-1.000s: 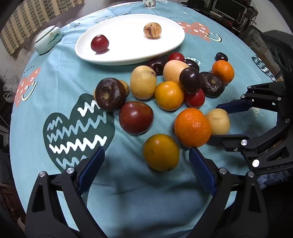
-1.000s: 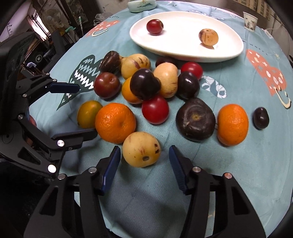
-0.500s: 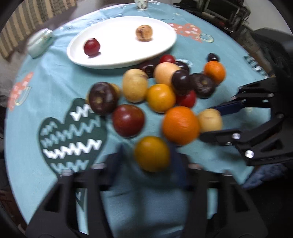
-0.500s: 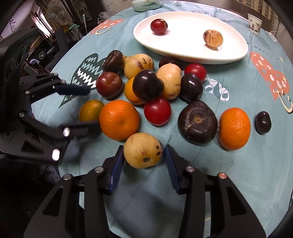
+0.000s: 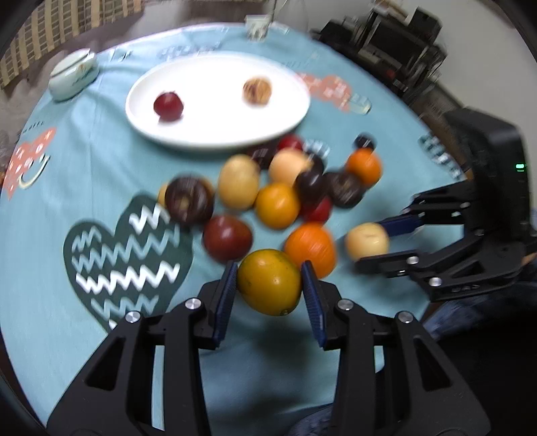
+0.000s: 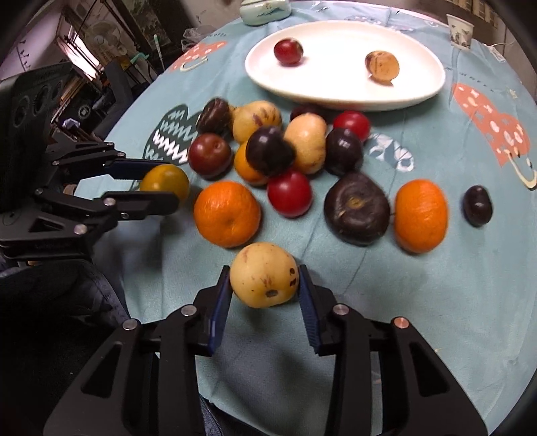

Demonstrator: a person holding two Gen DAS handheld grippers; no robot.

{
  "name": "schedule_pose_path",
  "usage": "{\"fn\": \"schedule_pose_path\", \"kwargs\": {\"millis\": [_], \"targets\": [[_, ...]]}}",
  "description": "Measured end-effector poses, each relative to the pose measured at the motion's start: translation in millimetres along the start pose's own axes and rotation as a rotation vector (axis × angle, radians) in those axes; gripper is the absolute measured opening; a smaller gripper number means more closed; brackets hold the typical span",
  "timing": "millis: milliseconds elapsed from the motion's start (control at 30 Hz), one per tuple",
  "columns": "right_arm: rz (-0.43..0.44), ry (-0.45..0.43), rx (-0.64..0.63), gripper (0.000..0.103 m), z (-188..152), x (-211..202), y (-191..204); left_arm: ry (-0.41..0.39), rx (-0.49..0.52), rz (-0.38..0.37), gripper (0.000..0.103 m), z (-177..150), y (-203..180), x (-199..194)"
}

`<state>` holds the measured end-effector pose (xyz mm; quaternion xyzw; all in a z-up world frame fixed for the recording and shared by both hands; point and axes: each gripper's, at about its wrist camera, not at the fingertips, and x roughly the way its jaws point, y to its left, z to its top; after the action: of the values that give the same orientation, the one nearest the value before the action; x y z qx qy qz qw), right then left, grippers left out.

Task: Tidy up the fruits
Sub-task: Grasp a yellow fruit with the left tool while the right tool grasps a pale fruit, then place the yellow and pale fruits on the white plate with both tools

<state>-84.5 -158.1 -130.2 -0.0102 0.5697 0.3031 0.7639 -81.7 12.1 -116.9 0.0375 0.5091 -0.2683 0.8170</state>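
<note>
My left gripper is shut on a yellow-green orange, held a little above the blue cloth. My right gripper is shut on a pale yellow speckled fruit. In the left wrist view the right gripper shows at the right with the pale fruit between its jaws. In the right wrist view the left gripper shows at the left with the yellow-green orange. A heap of several fruits lies between them, with an orange nearest. The white oval plate beyond holds a red plum and a brown-yellow fruit.
A round table carries a blue patterned cloth. A lidded ceramic dish stands at the far left and a paper cup at the far right. A lone dark plum and an orange lie right of the heap.
Both grippers closed, the left on the yellow-green orange, the right on the pale fruit. The left one then rose with its orange; the right stayed about where it was.
</note>
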Motion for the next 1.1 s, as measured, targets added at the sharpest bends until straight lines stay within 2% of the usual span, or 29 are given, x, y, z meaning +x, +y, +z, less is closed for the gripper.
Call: {"fn": "schedule_pose_path", "kwargs": {"millis": [100,200,300,433,467,500,533,567,633,800,867,933,967,1000,1100], "targets": [[0.013,-0.058,0.008,0.039,13,-18,-5,-0.062,-0.005,-0.047,0.039,14,-1,-12],[0.002,-0.097,-0.002,0.039,28,-29,-9,-0.091,0.011,-0.037,0.039,34,-2,-16],[-0.034,-0.172,-0.016,0.039,66,-44,-20,-0.115,0.019,-0.001,0.039,62,2,-13],[-0.06,-0.222,-0.012,0.039,99,-48,-31,-0.146,-0.024,0.102,0.039,115,17,1],[-0.085,-0.242,-0.003,0.039,124,-46,-45,-0.142,-0.038,0.124,0.039,126,21,7],[-0.085,-0.242,-0.003,0.039,124,-46,-45,-0.132,-0.049,0.147,0.039,140,25,16],[-0.106,-0.254,0.019,0.039,148,-40,-59,-0.127,-0.059,0.161,0.039,149,26,21],[-0.106,-0.254,0.019,0.039,148,-40,-59,-0.118,-0.06,0.171,0.039,160,28,28],[-0.121,-0.257,0.045,0.039,171,-29,-71,-0.096,-0.057,0.213,0.039,174,27,43],[-0.214,-0.208,0.023,0.041,208,2,-84,-0.037,-0.046,0.256,0.041,182,33,68],[-0.243,-0.179,0.01,0.042,217,13,-84,-0.035,-0.053,0.261,0.056,180,38,71],[-0.239,-0.172,0.001,0.049,220,18,-84,-0.052,-0.062,0.264,0.062,178,43,65],[-0.245,-0.176,0.002,0.08,220,18,-84,-0.056,-0.069,0.26,0.062,178,46,63],[-0.258,-0.197,0.011,0.088,220,16,-85,-0.059,-0.074,0.266,0.062,178,48,61],[-0.244,-0.243,0.022,0.088,218,3,-85,-0.09,-0.105,0.275,0.062,174,55,45]]}}
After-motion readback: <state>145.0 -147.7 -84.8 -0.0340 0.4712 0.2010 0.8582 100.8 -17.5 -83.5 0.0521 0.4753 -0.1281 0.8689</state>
